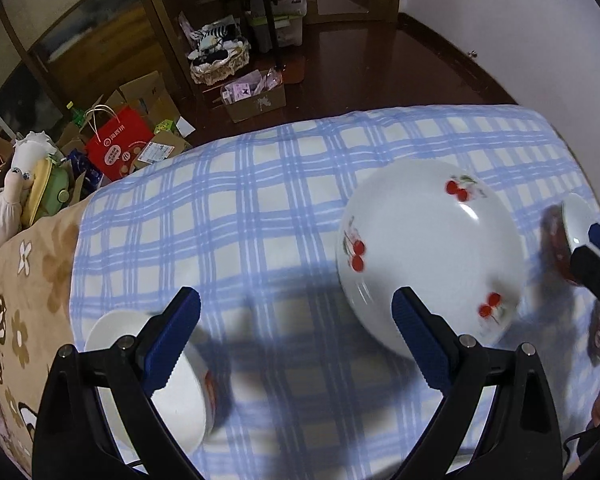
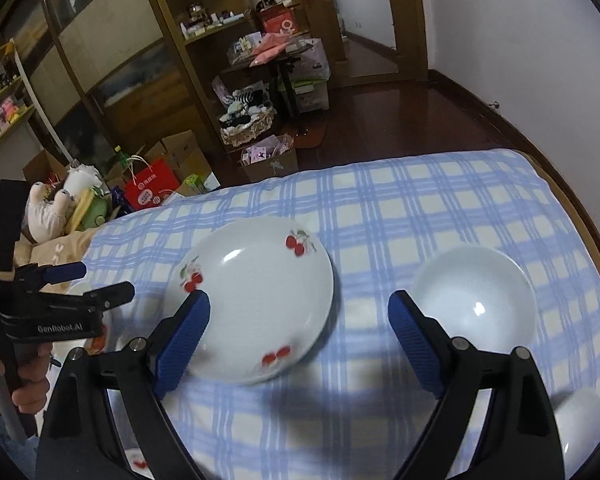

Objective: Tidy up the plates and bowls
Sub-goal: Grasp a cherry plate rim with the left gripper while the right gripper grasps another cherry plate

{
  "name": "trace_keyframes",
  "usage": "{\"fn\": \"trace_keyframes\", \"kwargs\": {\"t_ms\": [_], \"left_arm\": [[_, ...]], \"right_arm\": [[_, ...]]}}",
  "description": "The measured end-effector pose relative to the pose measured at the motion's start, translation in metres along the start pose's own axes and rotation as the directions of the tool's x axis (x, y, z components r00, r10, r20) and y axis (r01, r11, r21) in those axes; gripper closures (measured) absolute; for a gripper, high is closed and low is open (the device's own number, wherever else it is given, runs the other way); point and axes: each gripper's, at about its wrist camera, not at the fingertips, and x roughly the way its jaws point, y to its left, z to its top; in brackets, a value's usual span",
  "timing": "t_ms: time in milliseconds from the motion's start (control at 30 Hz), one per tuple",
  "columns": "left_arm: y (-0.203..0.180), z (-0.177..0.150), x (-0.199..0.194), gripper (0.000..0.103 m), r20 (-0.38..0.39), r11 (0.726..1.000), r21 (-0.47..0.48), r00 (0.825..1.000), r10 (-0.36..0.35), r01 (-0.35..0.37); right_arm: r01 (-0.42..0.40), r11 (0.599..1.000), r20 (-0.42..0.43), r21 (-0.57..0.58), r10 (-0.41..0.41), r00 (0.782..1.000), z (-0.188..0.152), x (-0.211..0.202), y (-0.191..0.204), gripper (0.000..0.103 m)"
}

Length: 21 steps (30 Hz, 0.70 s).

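Note:
A white plate with red cherries (image 1: 432,252) lies on the blue checked cloth (image 1: 260,208); it also shows in the right wrist view (image 2: 256,300). My left gripper (image 1: 296,340) is open and empty above the cloth, between the plate and a white bowl (image 1: 176,396) at lower left. My right gripper (image 2: 300,344) is open and empty, its left finger over the plate's near edge. A plain white bowl (image 2: 476,300) sits to the plate's right. Another white dish (image 2: 580,424) shows at lower right. The left gripper appears at the left of the right wrist view (image 2: 84,280).
The cloth covers a bed with a beige flowered blanket (image 1: 24,288) at left. Beyond the far edge are a dark wood floor (image 2: 400,120), cardboard boxes (image 1: 256,100), a red bag (image 1: 116,144), soft toys (image 1: 8,196) and wooden shelves (image 2: 204,40).

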Motion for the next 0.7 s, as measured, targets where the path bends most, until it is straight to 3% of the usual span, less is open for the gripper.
{"fn": "trace_keyframes", "kwargs": {"t_ms": [300,367,400,533,600,700], "left_arm": [[-0.003,0.016,0.049,0.008,-0.055,1.0,-0.016,0.998,0.014,-0.014],[-0.005,0.017,0.056,0.016,-0.061,0.999,-0.008,0.998,0.032,-0.033],[-0.005,0.018,0.058,0.019,-0.066,1.0,-0.004,0.997,0.027,-0.027],[-0.008,0.021,0.068,0.048,-0.095,1.0,-0.009,0.995,-0.004,0.003],[-0.009,0.02,0.07,0.058,-0.102,0.999,-0.02,0.994,-0.038,0.036],[-0.013,0.019,0.071,0.078,-0.118,0.996,-0.04,0.989,-0.089,0.085]], "right_arm": [[-0.029,0.998,-0.059,0.06,0.033,0.998,0.001,0.048,-0.015,0.008],[-0.028,0.997,-0.065,0.066,0.033,0.997,-0.001,0.054,-0.018,0.011],[-0.025,0.998,-0.068,0.066,0.03,0.997,-0.001,0.056,-0.019,0.018],[-0.014,0.999,-0.11,0.039,0.018,0.994,0.001,0.067,-0.018,0.039],[0.005,1.0,-0.146,0.026,-0.001,0.989,0.001,0.072,-0.018,0.07],[0.033,0.999,-0.219,0.023,-0.027,0.975,0.0,0.081,-0.02,0.09]]}}
